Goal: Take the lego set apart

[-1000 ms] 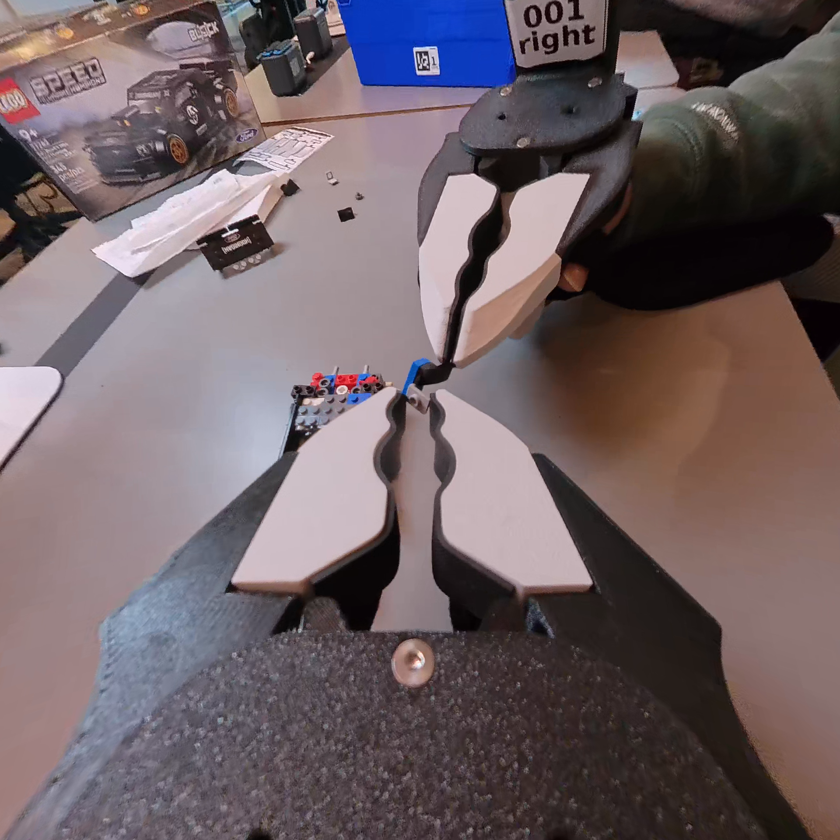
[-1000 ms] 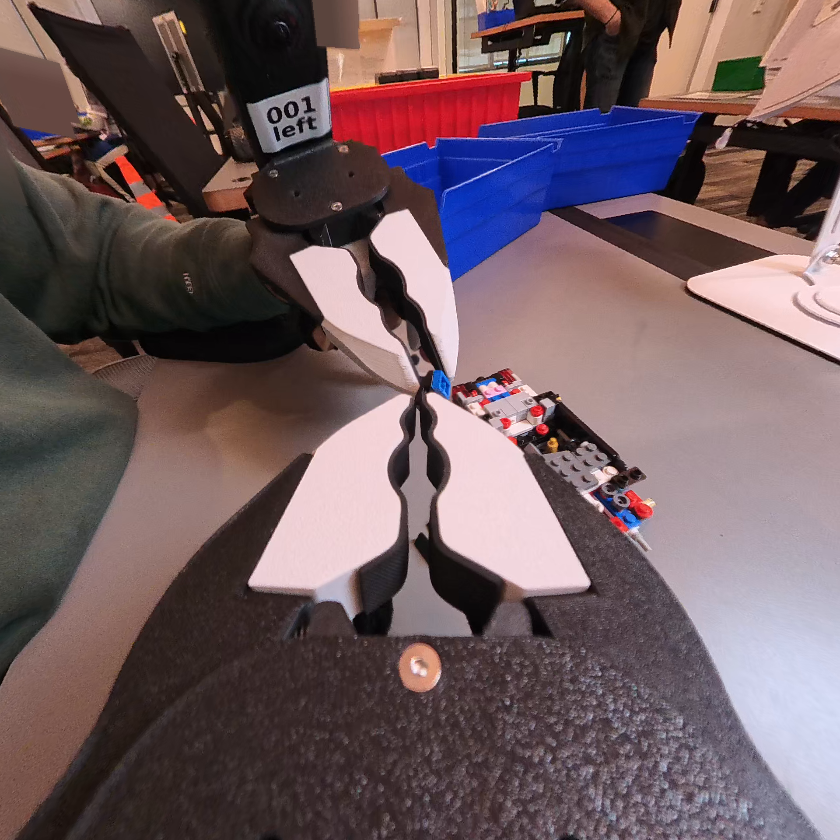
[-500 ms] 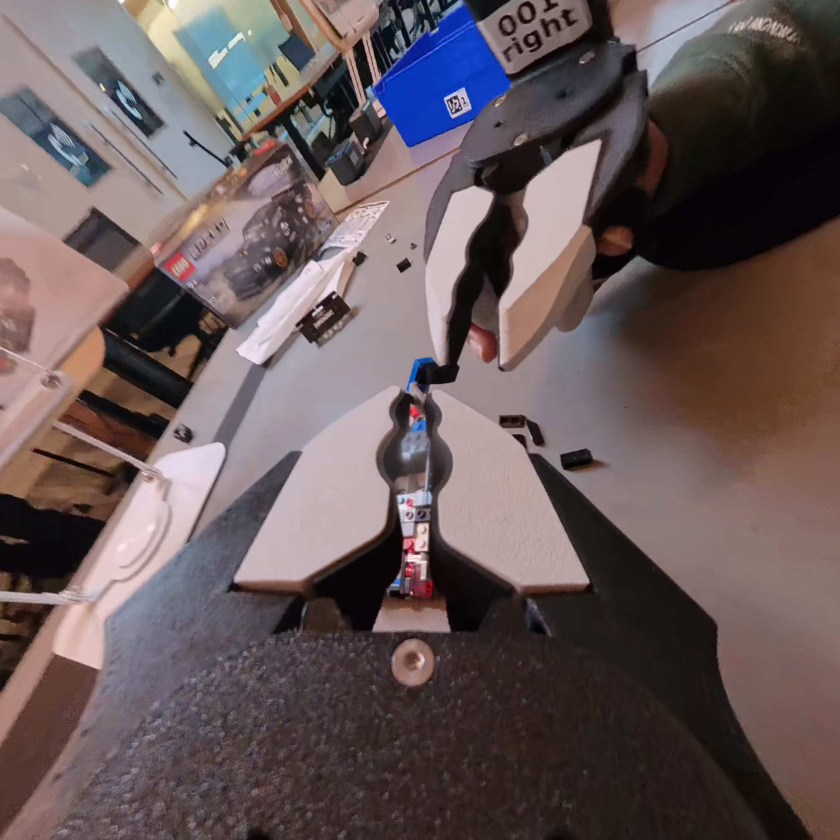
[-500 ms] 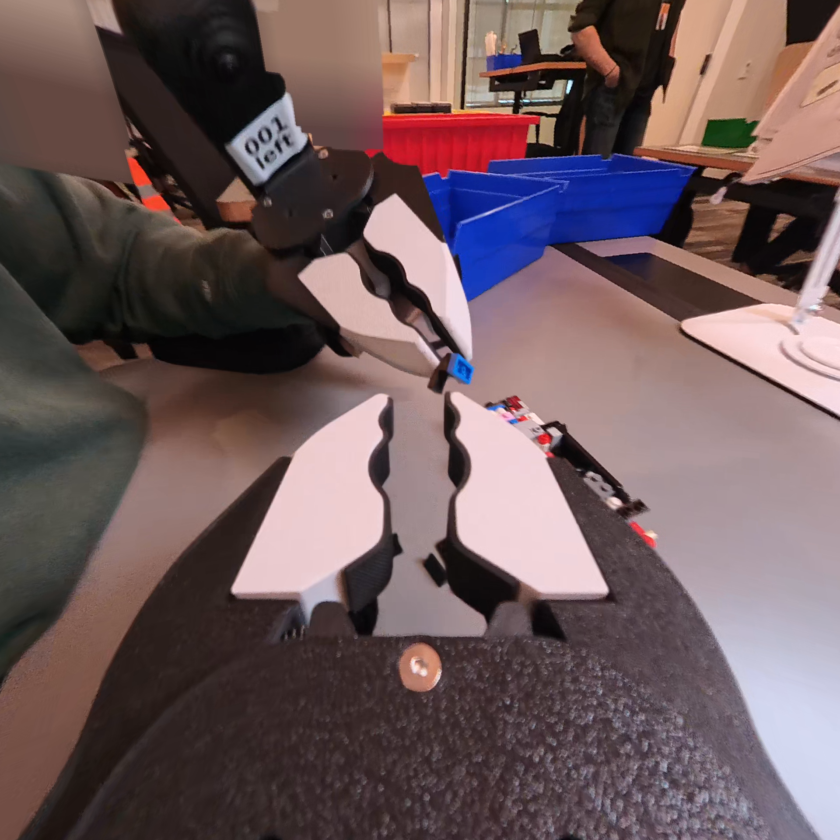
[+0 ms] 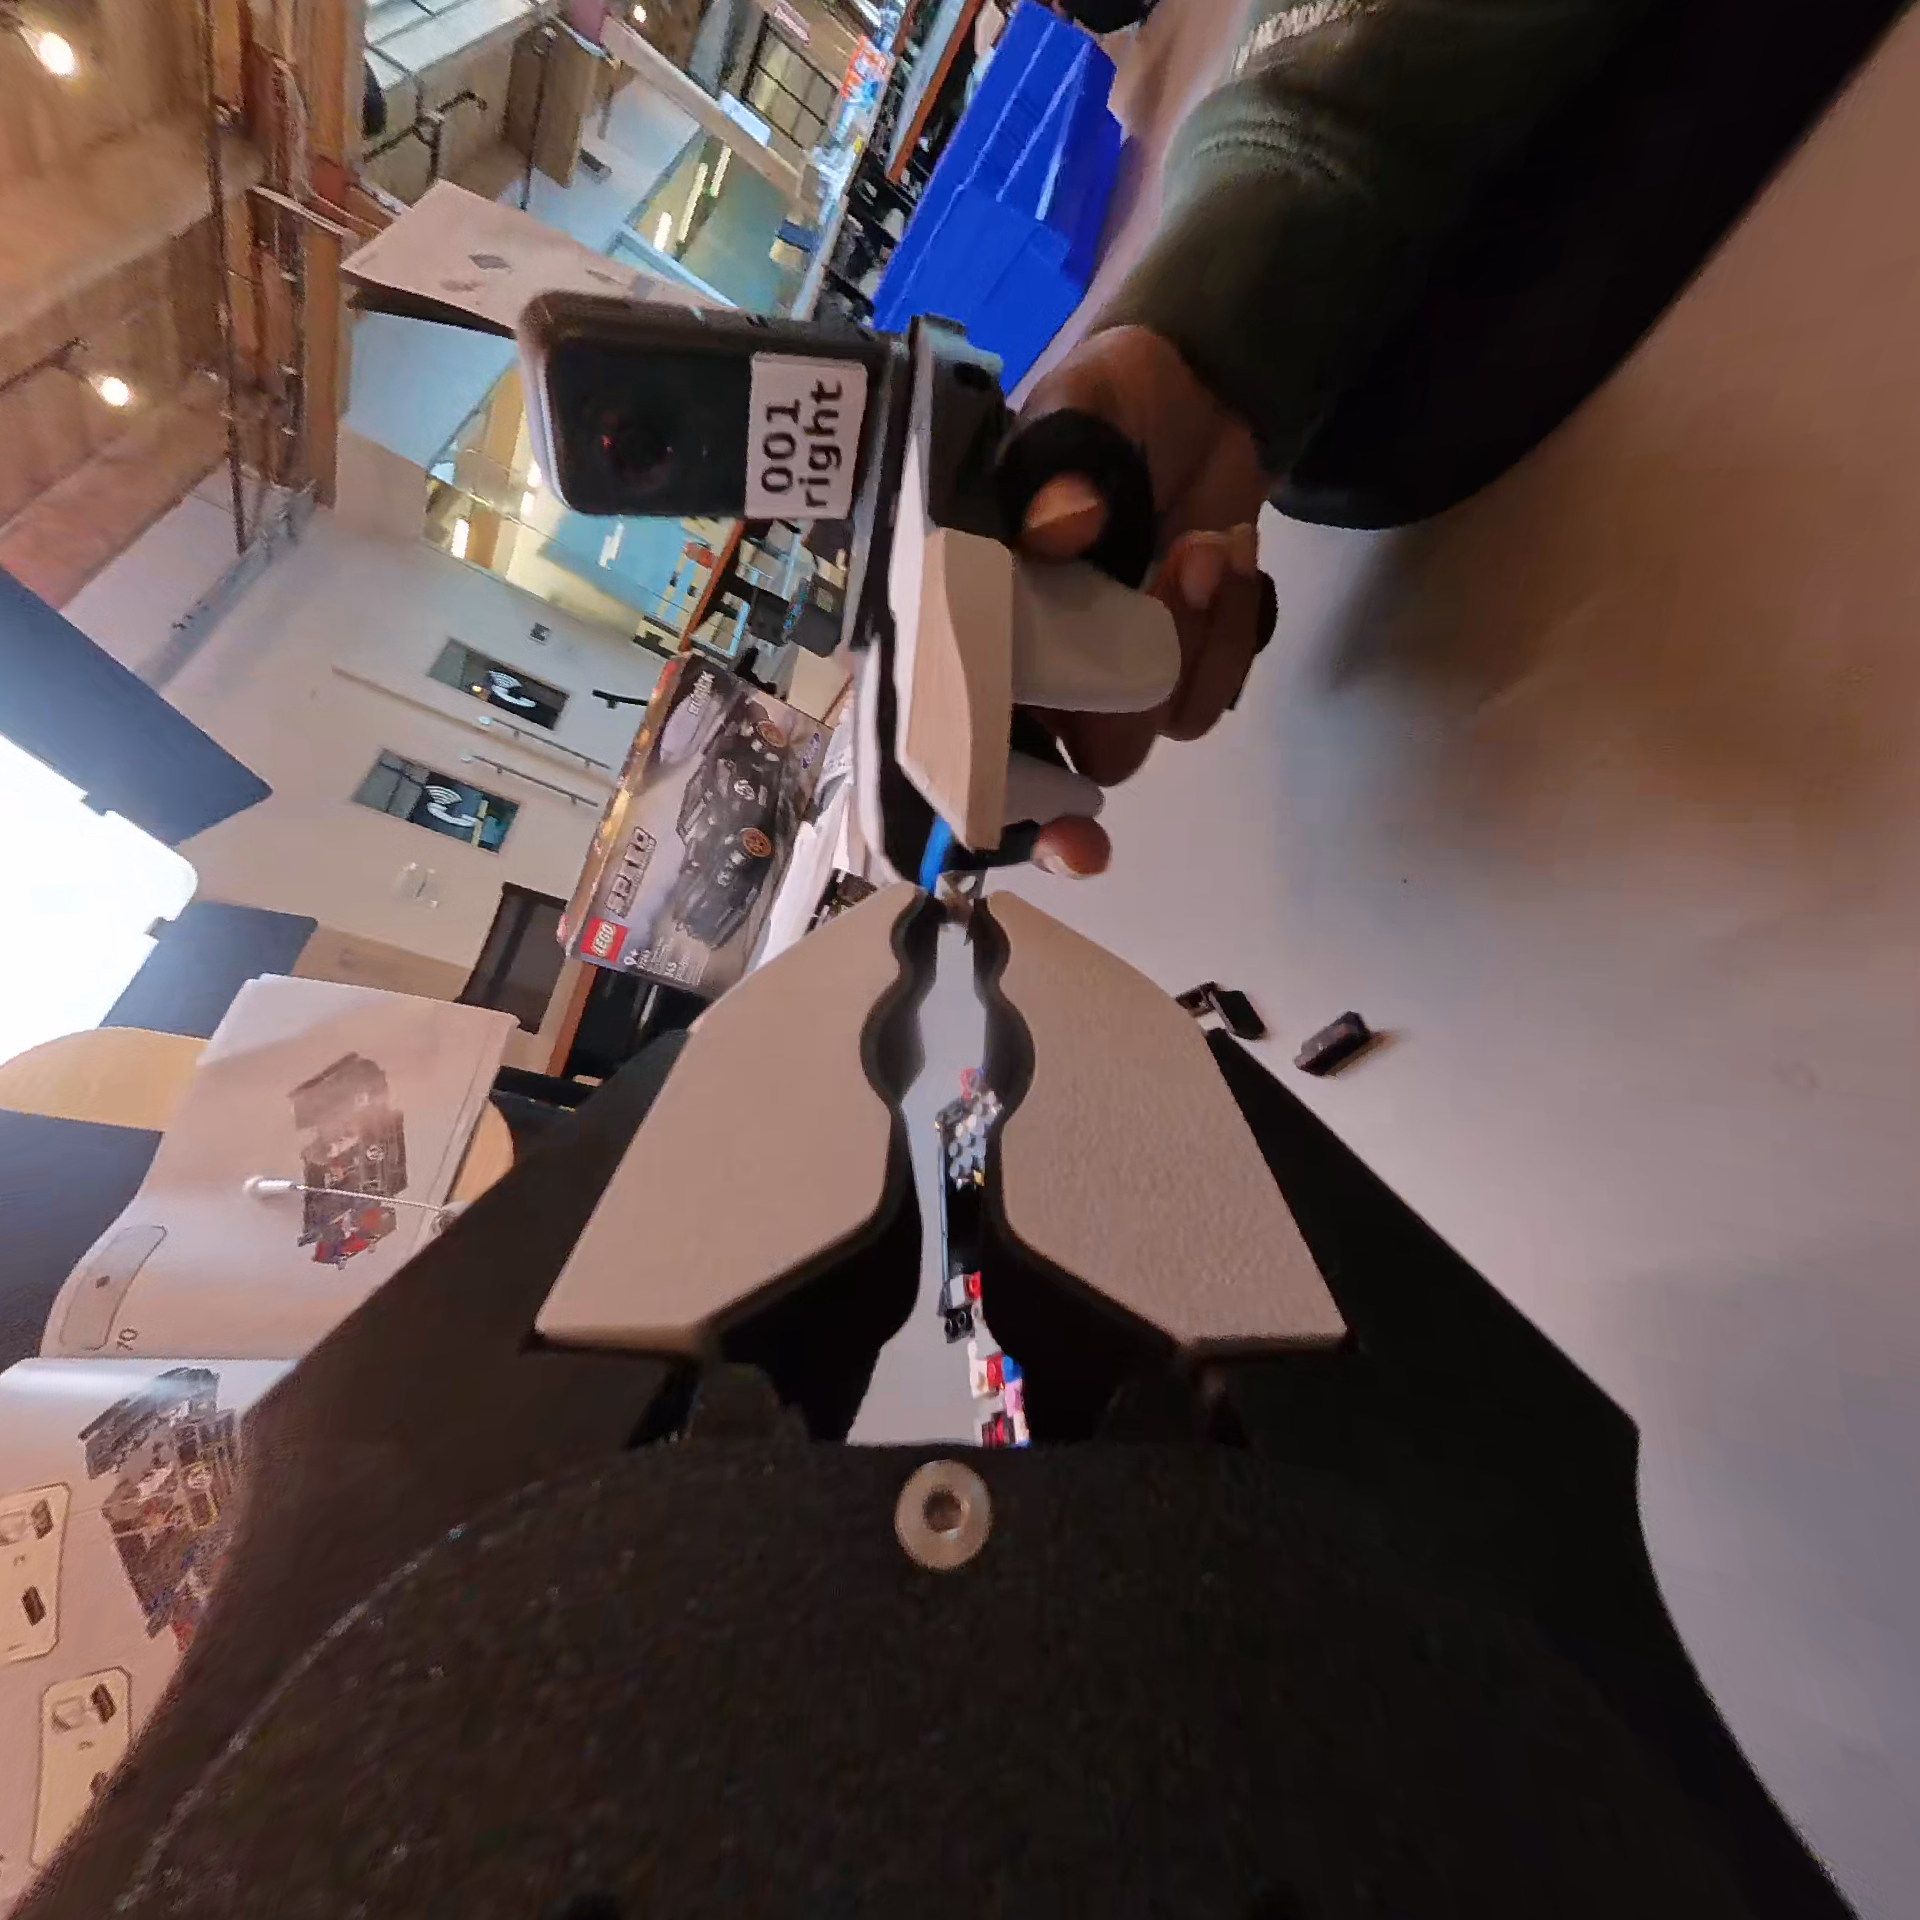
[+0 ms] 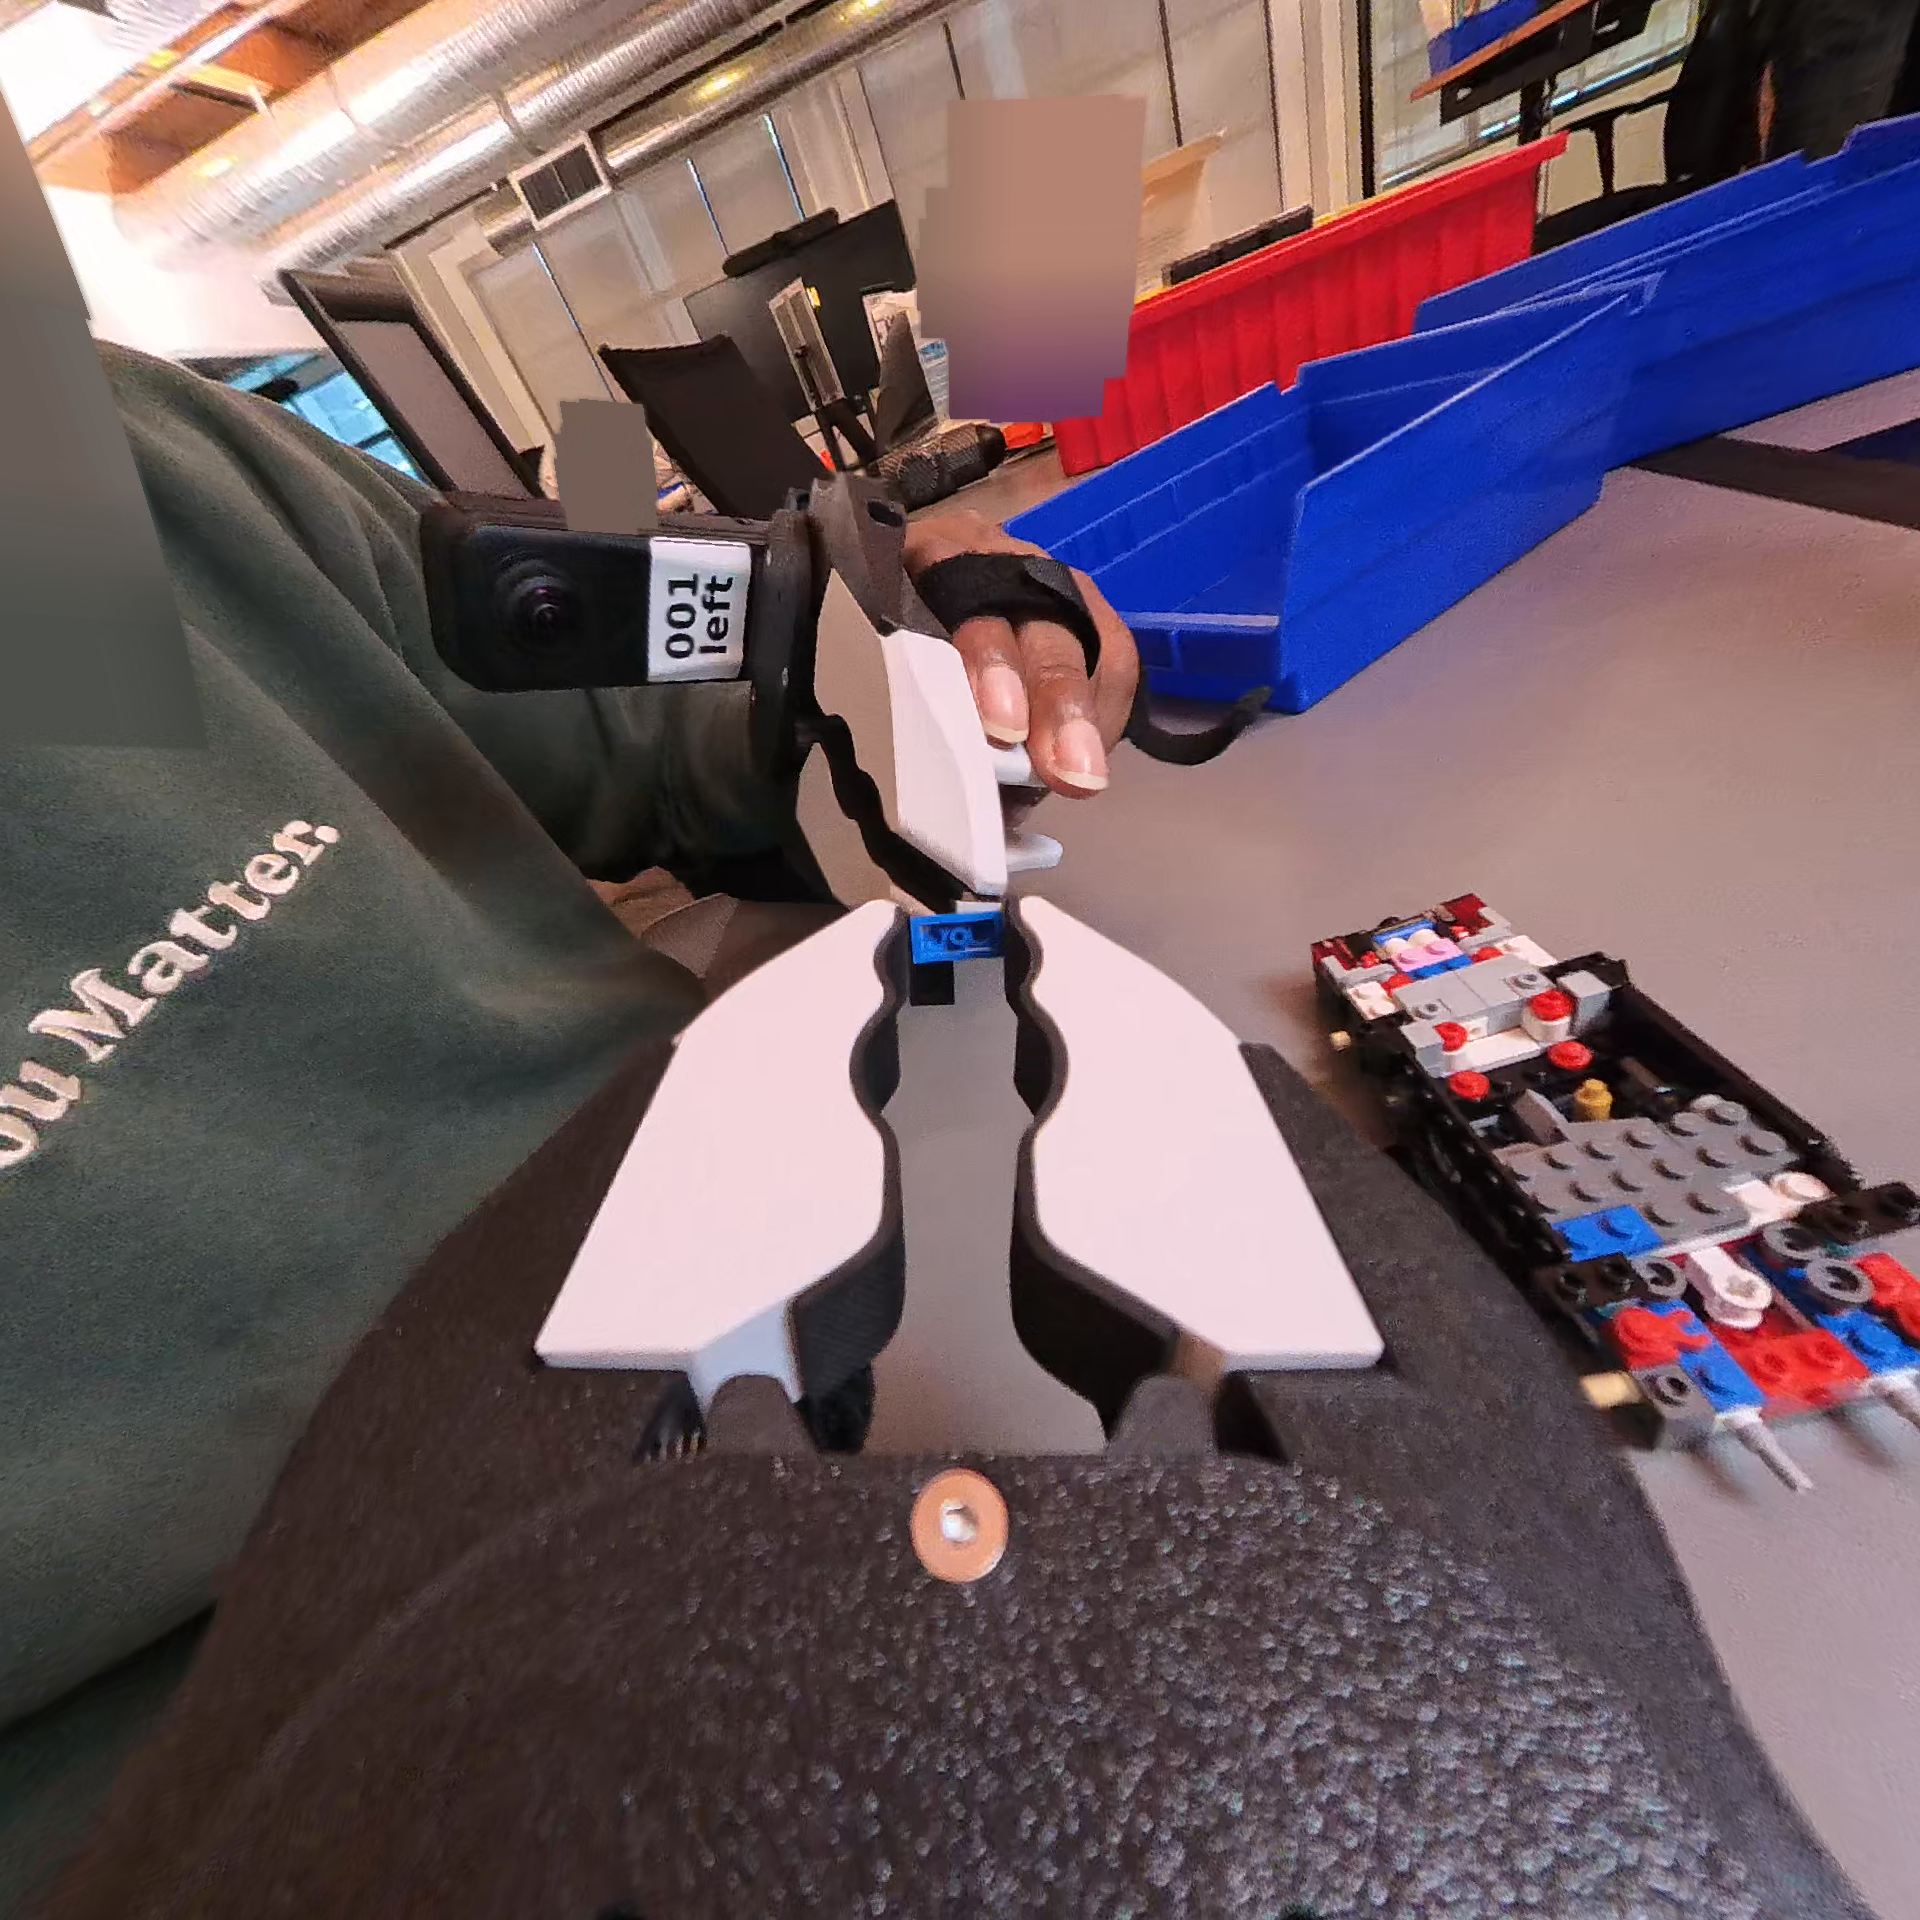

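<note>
My left gripper (image 5: 954,899) is rolled onto its side above the table and is shut on the light grey piece (image 5: 961,886) of a small brick cluster. The cluster also has a blue brick (image 6: 956,937) and a black piece (image 6: 930,982) beneath it. My right gripper (image 6: 956,920) meets it tip to tip, and its pads press on the blue brick from both sides. In the left wrist view the blue brick (image 5: 935,860) sits between the right gripper's fingers. The partly stripped lego car chassis (image 6: 1621,1132) lies on the grey table (image 6: 1558,810) to the right.
Loose black pieces (image 5: 1335,1039) lie on the table. The lego box (image 5: 707,821) and an instruction booklet (image 5: 312,1143) stand farther off. Blue bins (image 6: 1351,520) and a red bin (image 6: 1299,301) line the table's far side. A person's green sleeve (image 6: 260,935) fills the left. Both grippers' tips are close together, under 4 cm apart.
The right gripper let go of the cluster's black end, opened, and has closed on the blue brick. The left gripper kept its grip, lifted and rolled onto its side.
</note>
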`<state>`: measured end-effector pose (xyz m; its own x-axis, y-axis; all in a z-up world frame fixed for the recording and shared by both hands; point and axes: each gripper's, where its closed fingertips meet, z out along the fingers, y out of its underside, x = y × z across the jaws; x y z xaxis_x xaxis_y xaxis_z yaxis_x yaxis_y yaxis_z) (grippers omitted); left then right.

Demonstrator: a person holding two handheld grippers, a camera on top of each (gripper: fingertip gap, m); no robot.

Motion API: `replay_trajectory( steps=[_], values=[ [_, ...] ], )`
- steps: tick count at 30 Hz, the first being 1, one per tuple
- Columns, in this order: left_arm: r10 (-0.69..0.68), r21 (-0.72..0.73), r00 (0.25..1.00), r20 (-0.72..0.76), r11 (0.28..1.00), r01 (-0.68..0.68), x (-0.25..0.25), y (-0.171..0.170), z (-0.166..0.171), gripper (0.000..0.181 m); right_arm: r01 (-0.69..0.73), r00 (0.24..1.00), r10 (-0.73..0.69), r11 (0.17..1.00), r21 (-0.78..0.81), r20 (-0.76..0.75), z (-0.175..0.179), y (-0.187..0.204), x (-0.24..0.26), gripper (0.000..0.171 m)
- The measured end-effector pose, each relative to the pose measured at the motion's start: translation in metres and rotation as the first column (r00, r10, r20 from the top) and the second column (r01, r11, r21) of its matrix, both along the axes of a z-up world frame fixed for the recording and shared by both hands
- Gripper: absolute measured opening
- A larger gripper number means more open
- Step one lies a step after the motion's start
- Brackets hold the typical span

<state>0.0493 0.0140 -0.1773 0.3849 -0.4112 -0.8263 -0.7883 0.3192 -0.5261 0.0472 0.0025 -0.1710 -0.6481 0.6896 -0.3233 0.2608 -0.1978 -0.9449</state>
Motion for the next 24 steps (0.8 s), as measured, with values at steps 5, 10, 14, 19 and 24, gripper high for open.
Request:
replay_trajectory(
  steps=[5, 10, 14, 19, 24],
  values=[
    [0.004, -0.096, 1.0, 0.031, 0.995, -0.001, -0.008, 0.0, -0.007, 0.007, 0.083, 0.995, -0.081, 0.996, 0.025, -0.065, 0.009, 0.021, 0.001, 0.017],
    [0.039, -0.431, 0.996, 0.084, 0.902, 0.001, -0.015, -0.002, -0.054, 0.007, 0.082, 0.996, -0.076, 0.99, 0.116, -0.055, -0.005, 0.014, -0.001, 0.017],
    [0.012, -0.648, 0.99, 0.143, 0.757, 0.084, -0.01, -0.02, -0.083, 0.008, 0.057, 0.998, -0.051, 0.989, 0.139, -0.044, -0.011, 0.009, -0.001, 0.017],
    [0.053, -0.718, 0.925, 0.375, 0.648, 0.254, -0.005, -0.027, -0.065, 0.031, 0.09, 0.995, -0.076, 0.962, 0.26, -0.061, -0.02, 0.01, -0.002, 0.017],
    [0.114, -0.666, 0.77, 0.627, 0.592, 0.455, -0.004, -0.025, -0.031, 0.024, 0.115, 0.99, -0.072, 0.904, 0.411, -0.119, -0.029, 0.002, -0.003, 0.017]
  ],
)
